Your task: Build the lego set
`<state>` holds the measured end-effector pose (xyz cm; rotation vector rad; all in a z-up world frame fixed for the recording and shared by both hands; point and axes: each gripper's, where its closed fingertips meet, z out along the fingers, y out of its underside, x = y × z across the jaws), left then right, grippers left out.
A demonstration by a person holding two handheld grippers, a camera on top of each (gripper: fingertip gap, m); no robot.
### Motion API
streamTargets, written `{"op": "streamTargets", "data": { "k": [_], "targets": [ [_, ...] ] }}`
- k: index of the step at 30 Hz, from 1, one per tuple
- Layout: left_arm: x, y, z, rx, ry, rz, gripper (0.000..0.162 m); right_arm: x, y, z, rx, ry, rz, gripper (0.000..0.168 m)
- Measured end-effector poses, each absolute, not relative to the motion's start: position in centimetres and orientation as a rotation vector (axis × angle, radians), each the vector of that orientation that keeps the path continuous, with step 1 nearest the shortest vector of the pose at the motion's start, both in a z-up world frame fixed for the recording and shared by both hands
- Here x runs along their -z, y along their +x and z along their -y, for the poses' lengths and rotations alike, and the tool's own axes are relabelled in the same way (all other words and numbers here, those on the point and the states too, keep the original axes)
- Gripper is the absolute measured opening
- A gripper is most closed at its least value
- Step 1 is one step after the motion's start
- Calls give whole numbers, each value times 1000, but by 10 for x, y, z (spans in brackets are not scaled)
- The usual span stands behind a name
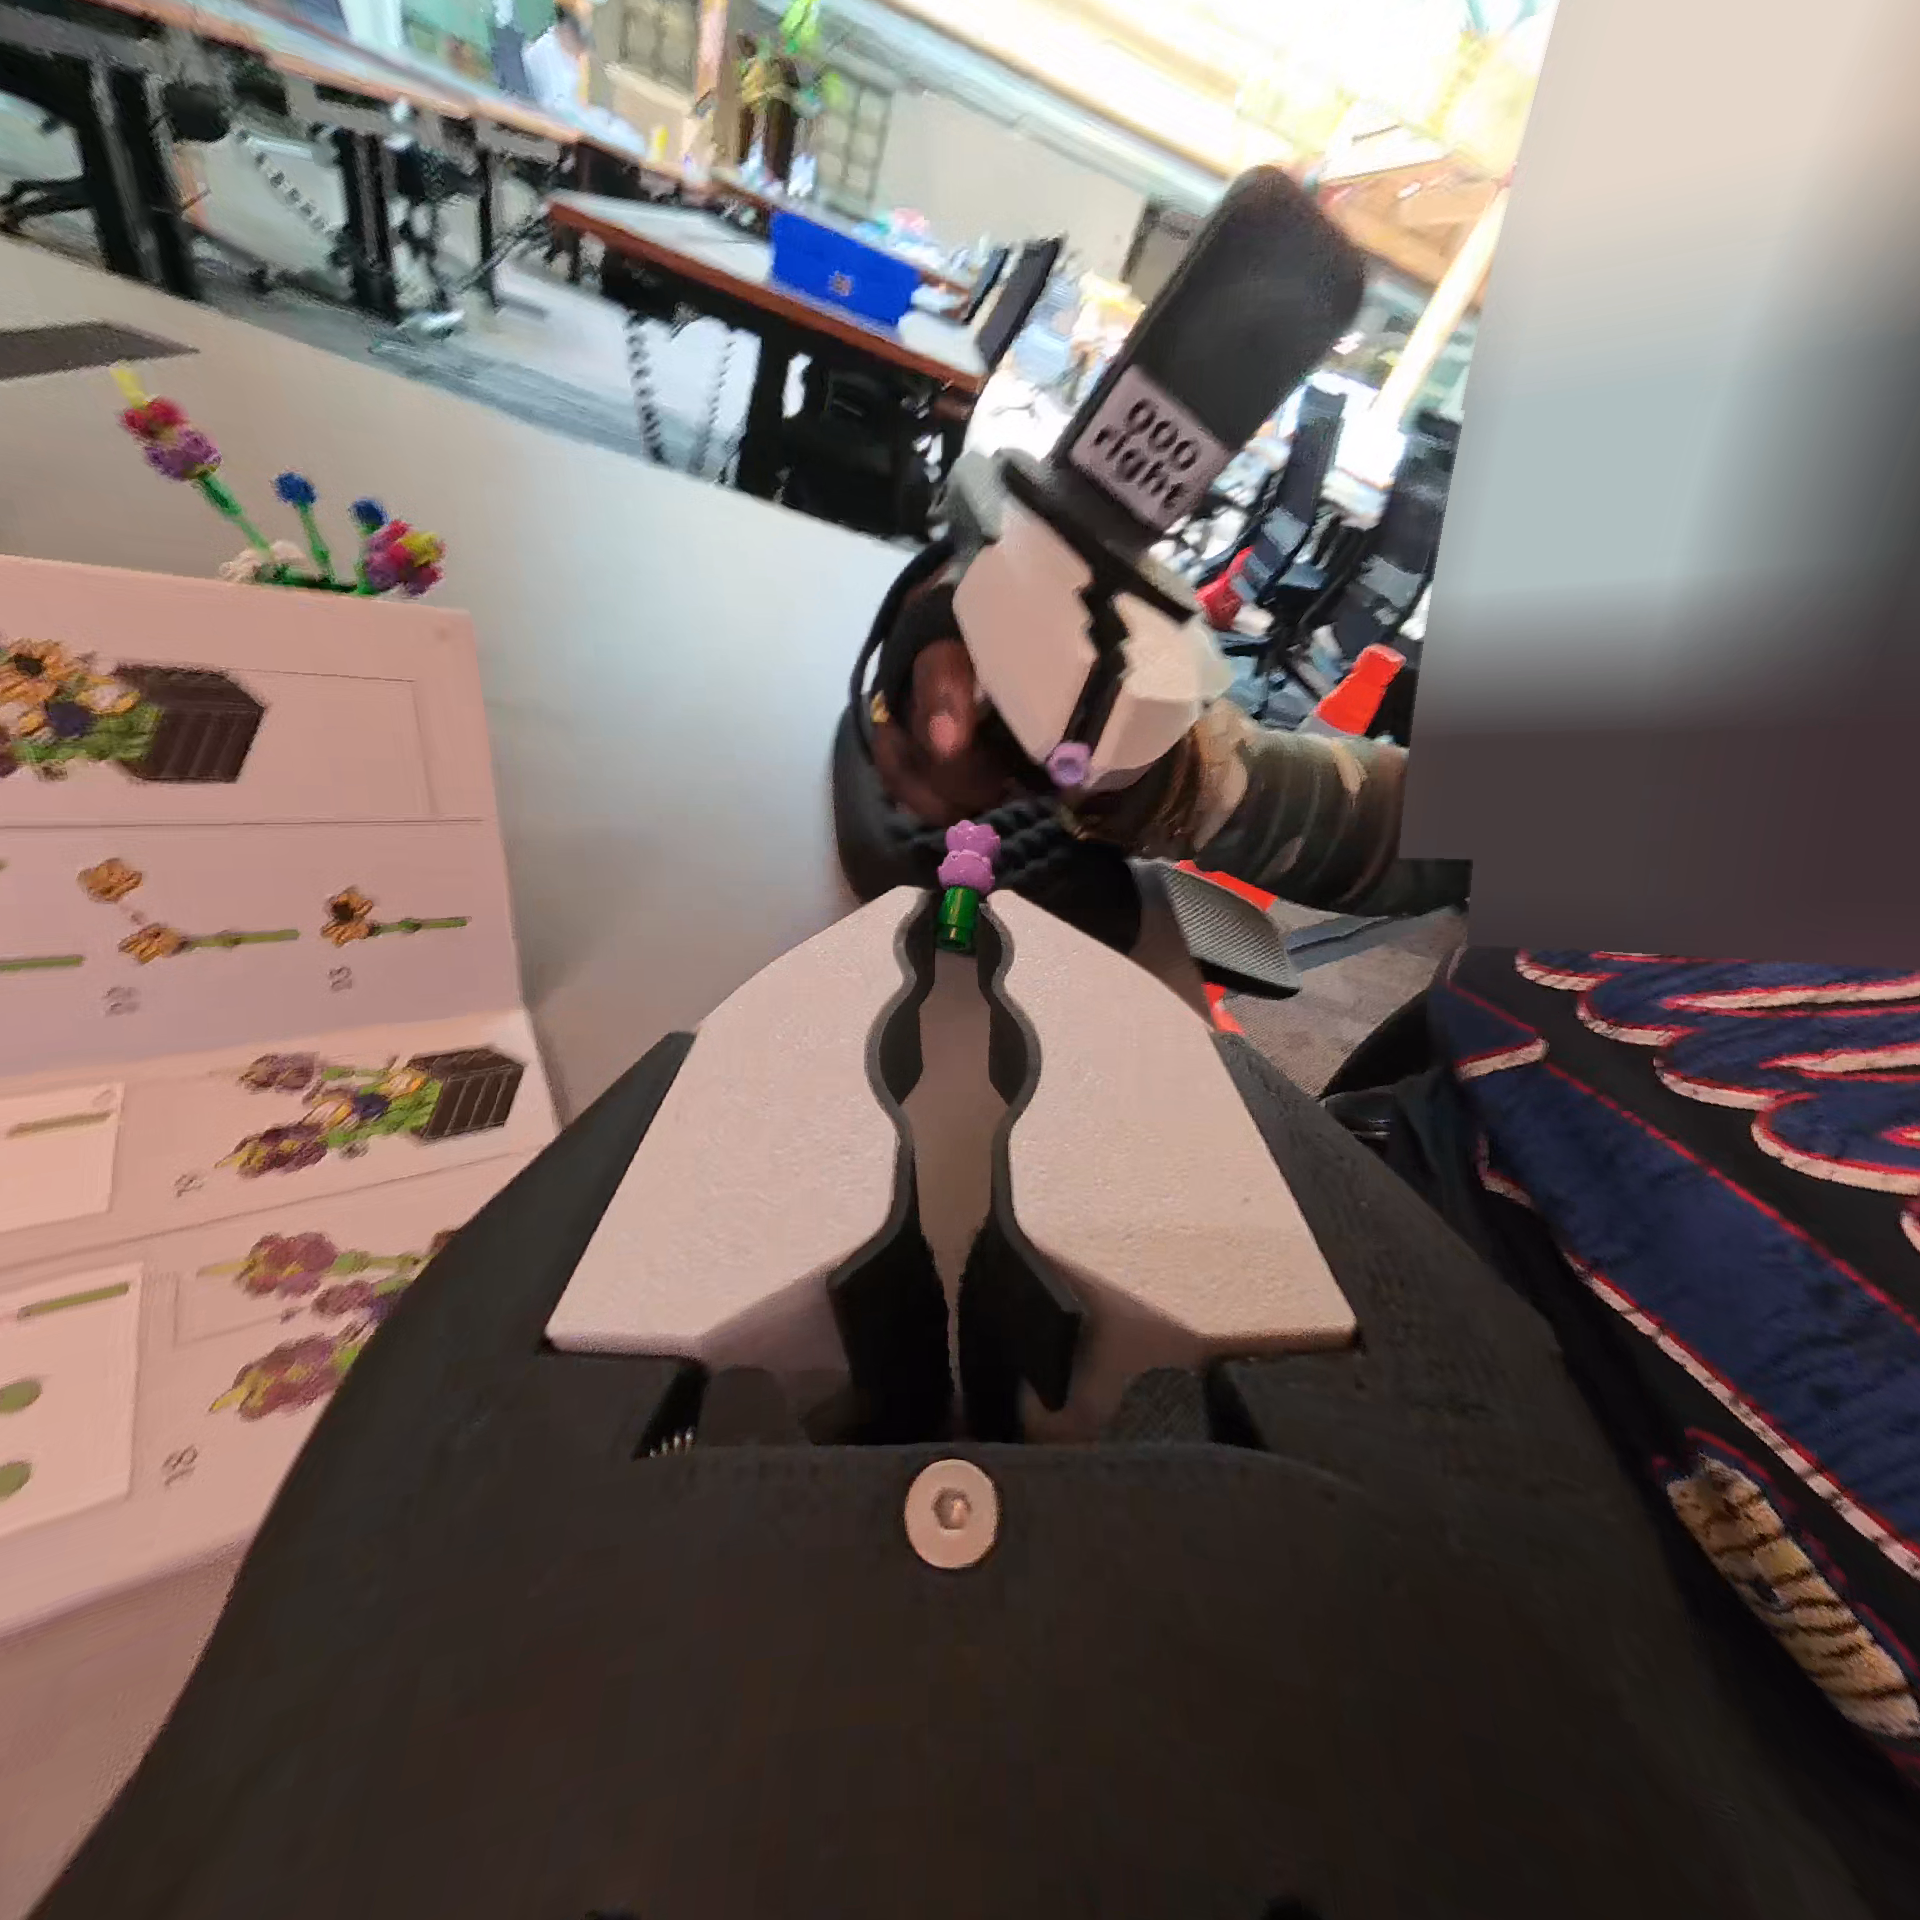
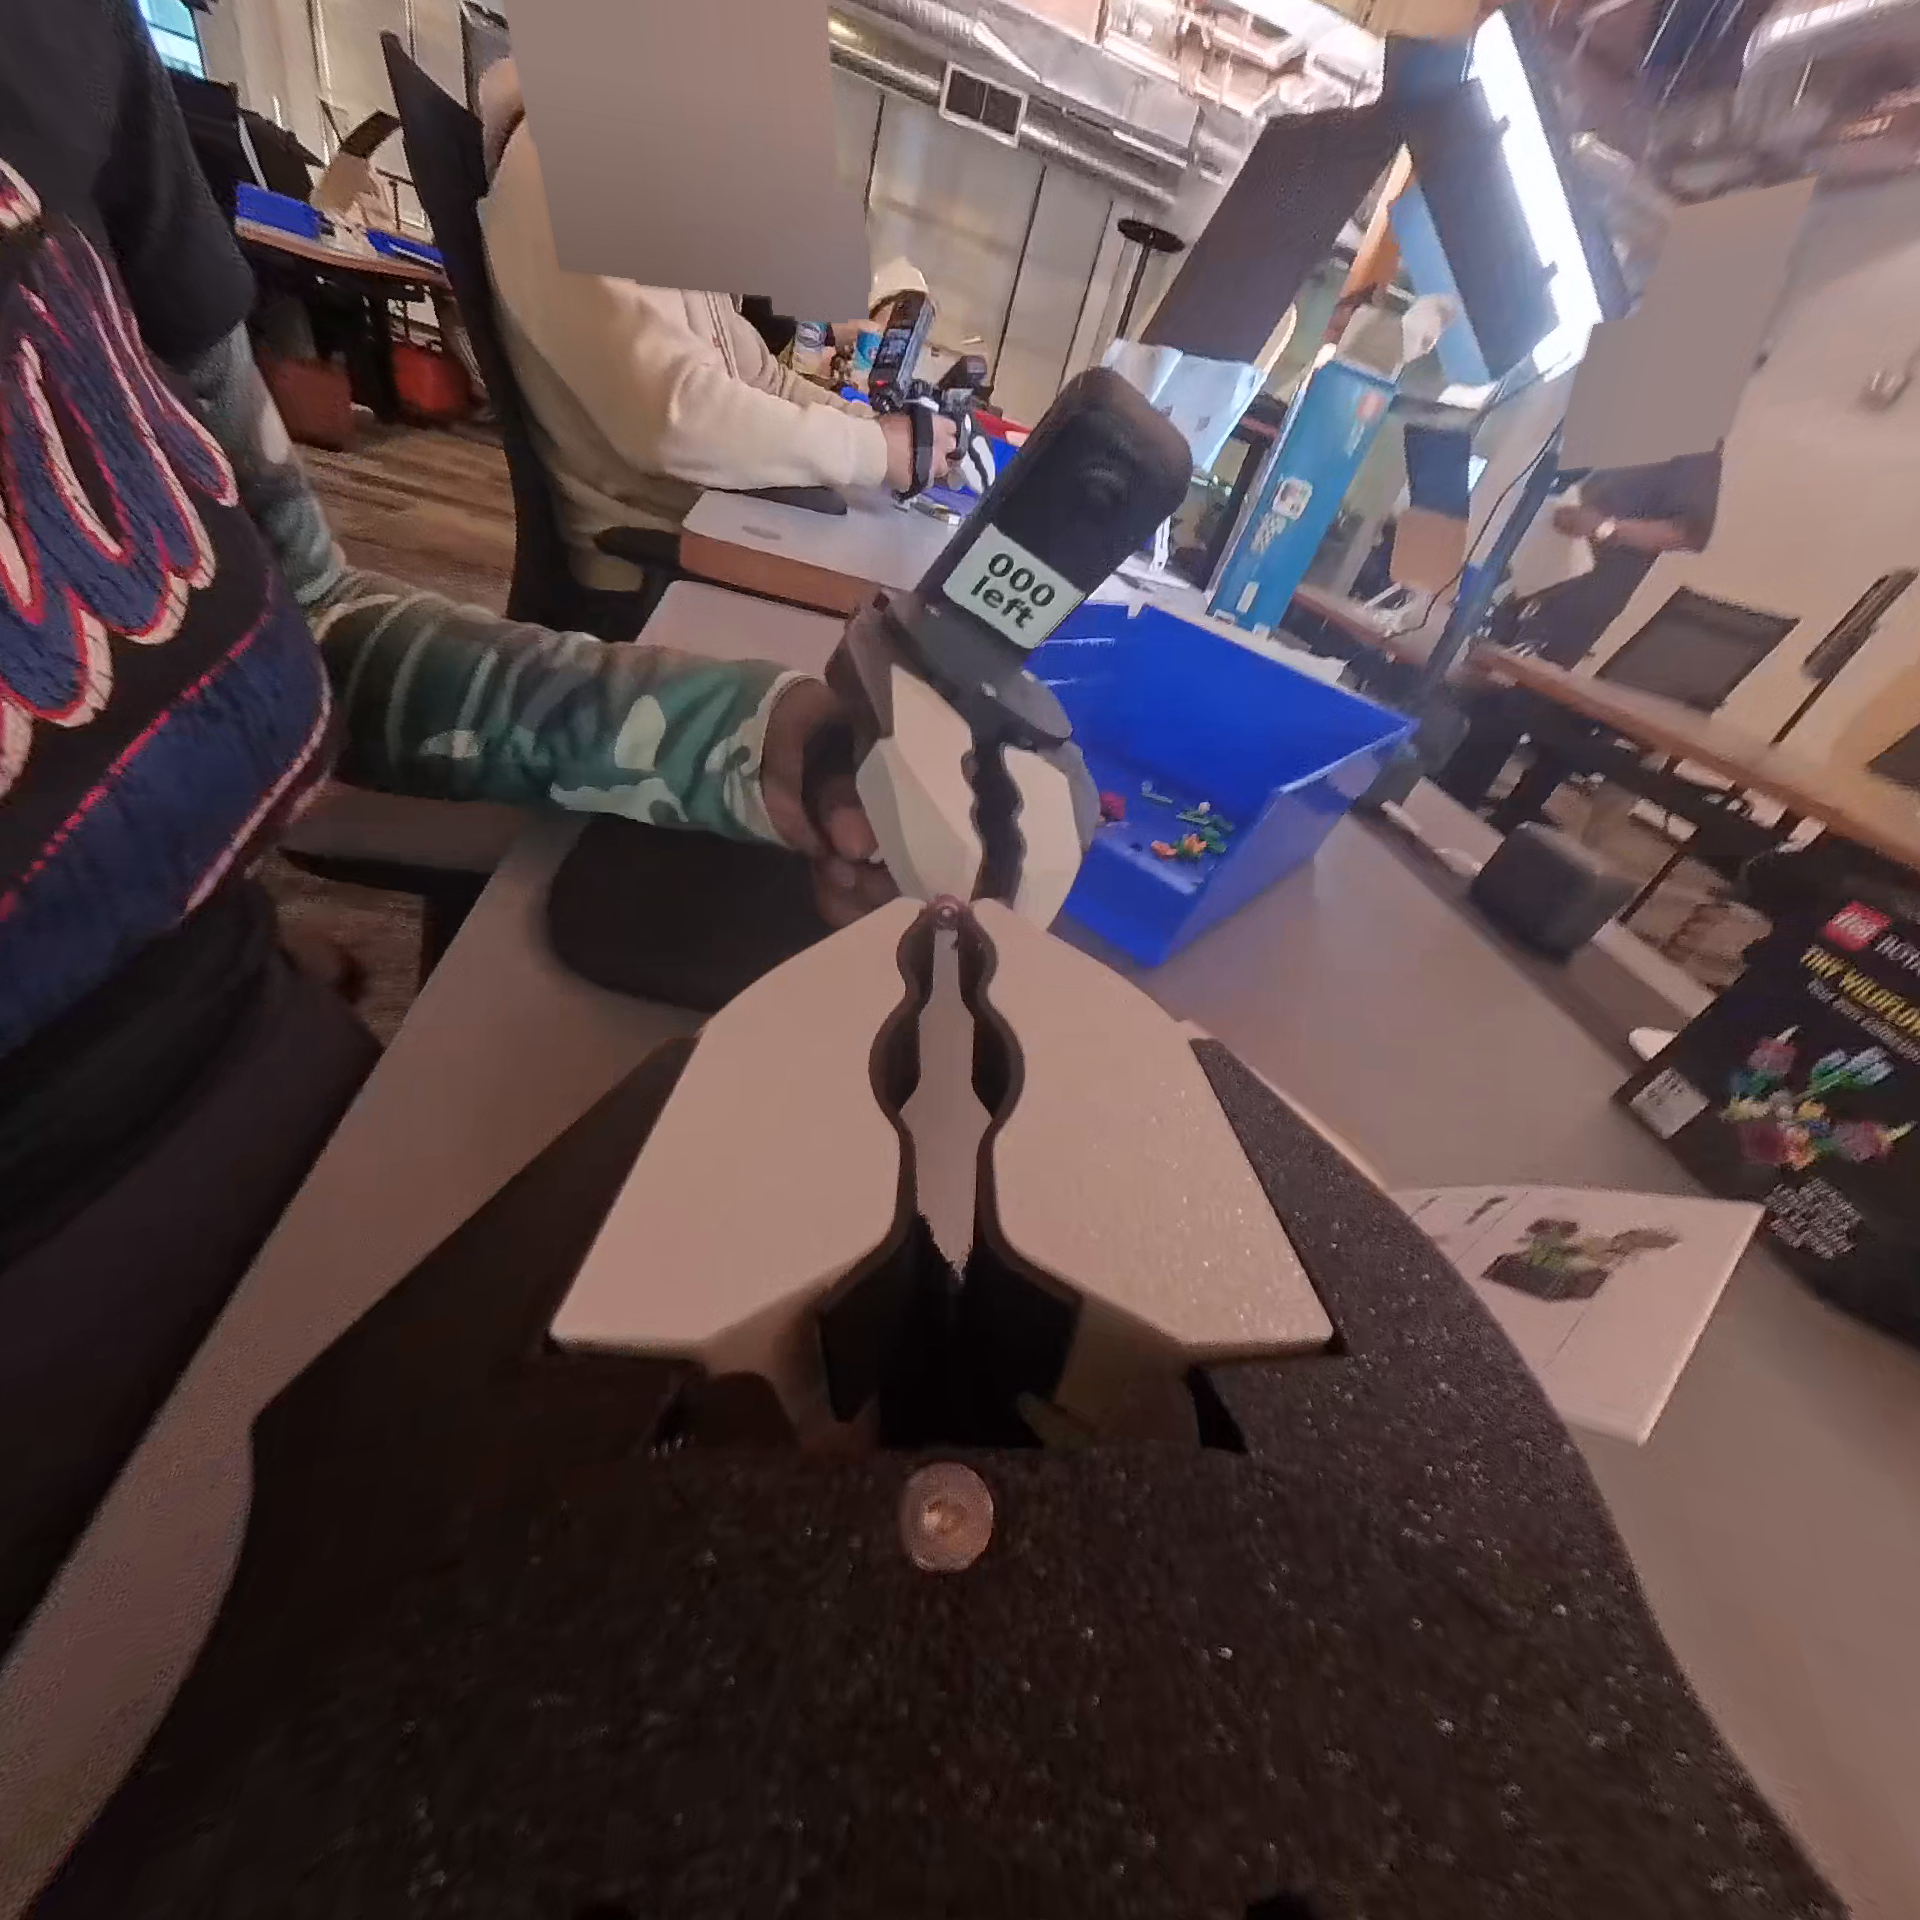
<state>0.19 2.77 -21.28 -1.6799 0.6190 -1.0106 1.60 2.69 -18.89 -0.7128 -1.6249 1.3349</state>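
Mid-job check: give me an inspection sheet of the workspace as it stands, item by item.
Surface: grey table, mostly bare.
Job's things: green stem with purple blossoms; single purple flower piece; open instruction booklet; finished flowers; blue bin of loose pieces; set box.
Clutter: small dark box.
Grippers: left tongs shut on stem; right tongs shut on flower piece.
Cables: nothing seen.
Surroundings: other desks; seated person.

Bright daylight overhead blows out the ceiling; wide-angle edges bend, and backgrounds are smeared with blur
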Motion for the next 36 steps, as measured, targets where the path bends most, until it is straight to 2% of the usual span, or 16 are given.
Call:
{"op": "streamTargets", "data": {
  "k": [5,8,16,36],
  "targets": [
    [236,-7,-29,836,-1841,-702,7,208,-4,-36,-1218,-733,1727,4],
    [244,-3,-27,818,-1873,-740,7,211,-3,-32,-1318,-748,1724,4],
    [228,-9,-26,886,-1767,-674,7,218,-5,-33,-1419,-825,1748,4],
    [239,-5,-27,871,-1837,-703,7,223,-7,-29,-1406,-832,1795,4]
  ]
}}
